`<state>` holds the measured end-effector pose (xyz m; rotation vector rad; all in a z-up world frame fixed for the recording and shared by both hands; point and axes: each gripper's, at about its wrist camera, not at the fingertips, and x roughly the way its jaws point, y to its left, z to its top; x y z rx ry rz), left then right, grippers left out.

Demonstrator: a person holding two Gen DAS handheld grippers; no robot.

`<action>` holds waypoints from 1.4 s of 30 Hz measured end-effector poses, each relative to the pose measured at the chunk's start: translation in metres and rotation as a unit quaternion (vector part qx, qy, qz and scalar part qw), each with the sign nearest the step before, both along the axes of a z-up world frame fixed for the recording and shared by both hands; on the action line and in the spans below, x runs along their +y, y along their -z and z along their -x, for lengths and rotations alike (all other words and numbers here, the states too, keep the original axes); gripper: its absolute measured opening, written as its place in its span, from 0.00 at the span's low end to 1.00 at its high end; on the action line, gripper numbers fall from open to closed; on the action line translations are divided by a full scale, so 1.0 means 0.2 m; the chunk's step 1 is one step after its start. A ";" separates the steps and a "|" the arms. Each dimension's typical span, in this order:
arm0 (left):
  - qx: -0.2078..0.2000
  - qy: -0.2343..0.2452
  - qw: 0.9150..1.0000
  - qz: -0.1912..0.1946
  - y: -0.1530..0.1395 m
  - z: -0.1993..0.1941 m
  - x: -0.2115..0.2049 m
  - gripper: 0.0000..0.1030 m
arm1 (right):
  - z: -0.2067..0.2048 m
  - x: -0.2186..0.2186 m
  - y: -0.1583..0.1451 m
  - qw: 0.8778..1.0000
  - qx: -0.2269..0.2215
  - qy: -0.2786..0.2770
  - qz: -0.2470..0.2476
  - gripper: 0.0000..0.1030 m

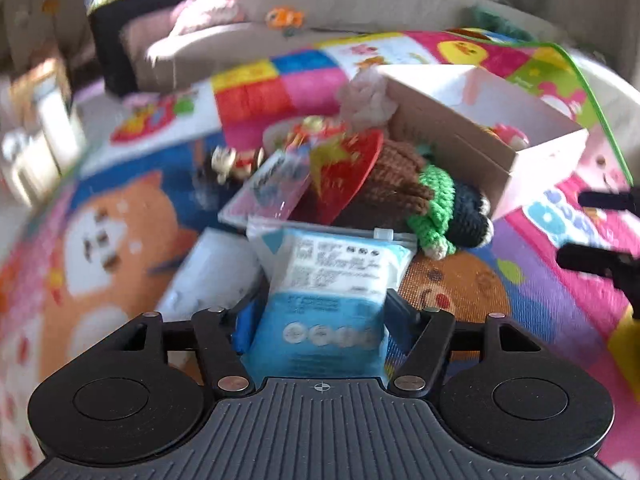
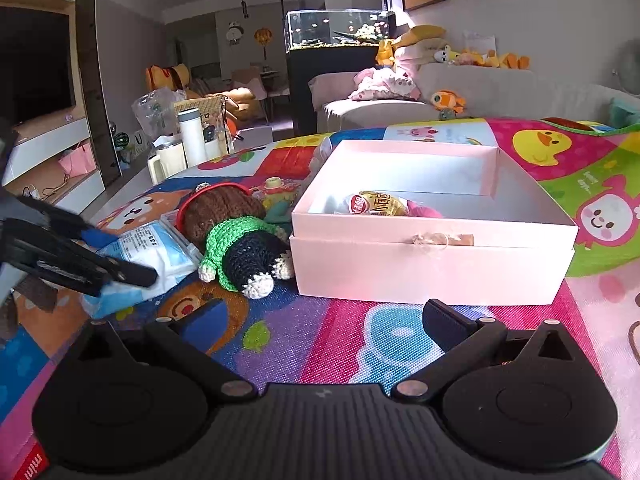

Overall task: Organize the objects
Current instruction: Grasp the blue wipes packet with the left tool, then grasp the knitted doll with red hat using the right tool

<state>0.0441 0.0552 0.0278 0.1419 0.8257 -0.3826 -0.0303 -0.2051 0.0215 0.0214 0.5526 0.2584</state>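
**Blue packet in the left grip, pink box waiting**

Foam, printed in loud cartoon colours, makes up the play mat that carries everything here. On it the biggest item is the pink box, open at the top and standing toward the right side; a yellow snack packet and something pink already lie inside, so my guess is that this is where the loose things are meant to go.

Just beside the box's left wall lies the crocheted doll, brown, green and black, stretched out on its side with its feet near the box. Behind it in the left wrist view a red fan-shaped piece and a clear-wrapped pink card sit heaped together, touching the doll; that view is blurred, so finer detail is lost.

Left of the doll is the blue and white packet, apparently wipes or masks. The left gripper is clamped on its near end, one finger on each long side, and the right wrist view shows the packet's far end resting on the mat or barely off it; I cannot tell which. Gripping the end leaves the rest free to swing over the box wall.

The right gripper hovers low in front of the box with its fingers wide apart and nothing between them, likely kept clear of the left one's path while ready for the doll.
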 end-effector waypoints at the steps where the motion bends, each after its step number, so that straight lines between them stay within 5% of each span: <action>1: 0.002 -0.008 1.000 0.014 0.00 0.00 0.02 0.64 | 0.00 0.00 0.00 1.000 0.000 0.000 -0.001 1.00; 11: -0.003 -0.045 0.994 0.095 0.01 0.35 -0.02 0.59 | -0.02 0.00 0.01 1.000 0.008 0.000 0.002 1.00; 17: -0.044 -0.157 0.982 0.100 0.04 0.41 0.12 0.59 | 0.00 0.09 0.01 0.998 -0.001 -0.002 0.059 1.00; 24: -0.075 -0.146 0.981 0.099 0.07 0.44 0.12 0.59 | 0.10 0.26 -0.12 0.992 -0.040 -0.060 0.105 1.00; 33: -0.074 -0.155 0.976 0.136 0.09 0.45 0.18 0.59 | -0.12 0.55 -0.23 0.977 -0.014 -0.117 0.180 0.47; 42: -0.072 -0.157 0.973 0.154 0.09 0.45 0.20 0.59 | -0.37 0.73 -0.14 0.961 0.004 -0.134 0.242 0.46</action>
